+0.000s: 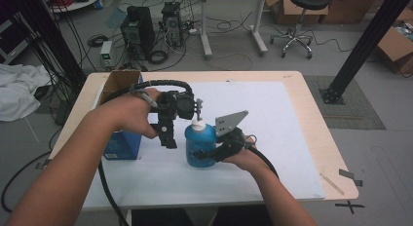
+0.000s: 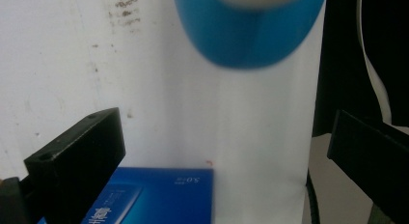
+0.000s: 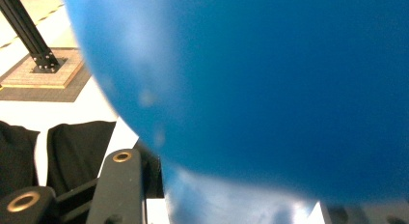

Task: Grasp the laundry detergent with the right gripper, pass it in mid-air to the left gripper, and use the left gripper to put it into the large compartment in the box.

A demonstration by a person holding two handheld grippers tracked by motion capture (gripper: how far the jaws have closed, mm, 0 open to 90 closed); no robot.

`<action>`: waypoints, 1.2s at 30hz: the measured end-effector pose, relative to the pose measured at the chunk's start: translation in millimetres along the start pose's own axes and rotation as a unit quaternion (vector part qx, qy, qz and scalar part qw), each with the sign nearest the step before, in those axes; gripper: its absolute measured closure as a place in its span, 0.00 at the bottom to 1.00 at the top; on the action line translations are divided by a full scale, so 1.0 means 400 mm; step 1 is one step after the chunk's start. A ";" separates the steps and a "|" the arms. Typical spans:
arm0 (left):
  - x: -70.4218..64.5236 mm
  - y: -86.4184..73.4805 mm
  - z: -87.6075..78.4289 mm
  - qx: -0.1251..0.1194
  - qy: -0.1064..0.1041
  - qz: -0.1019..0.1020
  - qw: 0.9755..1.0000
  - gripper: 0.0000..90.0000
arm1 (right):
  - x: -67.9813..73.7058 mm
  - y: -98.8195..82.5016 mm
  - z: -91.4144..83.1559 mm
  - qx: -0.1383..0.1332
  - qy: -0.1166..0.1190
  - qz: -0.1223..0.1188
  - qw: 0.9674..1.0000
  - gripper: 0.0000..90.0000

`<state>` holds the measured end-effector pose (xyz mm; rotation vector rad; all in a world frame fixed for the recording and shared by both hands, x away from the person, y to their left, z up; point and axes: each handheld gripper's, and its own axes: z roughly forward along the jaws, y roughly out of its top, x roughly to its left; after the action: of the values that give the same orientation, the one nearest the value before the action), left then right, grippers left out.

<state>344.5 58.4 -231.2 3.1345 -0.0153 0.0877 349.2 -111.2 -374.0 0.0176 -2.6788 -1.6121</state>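
A blue bottle (image 1: 198,147) with a white cap stands on the white sheet (image 1: 272,138) at the table's middle. My right gripper (image 1: 203,156) comes at it from the right and is shut on its lower body. In the right gripper view the bottle (image 3: 251,89) sits very close, blurred, with one black finger (image 3: 120,183) at its left. My left gripper (image 1: 168,138) points down just left of the bottle, jaws open and empty. The left gripper view looks down between the wide-apart jaws of the left gripper (image 2: 222,151) at the bottle (image 2: 246,31) and a blue box (image 2: 154,195).
The blue box (image 1: 122,144) stands at the sheet's left edge under my left forearm. An open cardboard box (image 1: 119,82) sits at the table's back left corner. Strips of tape (image 1: 341,179) lie near the front right corner. Computers and cables stand on the floor behind.
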 end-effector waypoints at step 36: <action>-0.030 0.015 0.055 0.006 -0.002 0.000 1.000 0.00 | 0.005 0.055 0.127 0.002 0.016 -0.019 1.000 0.51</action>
<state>333.9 52.2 -253.8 3.1466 -0.0148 0.0827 346.0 -56.1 -378.1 0.0941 -2.6745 -1.6032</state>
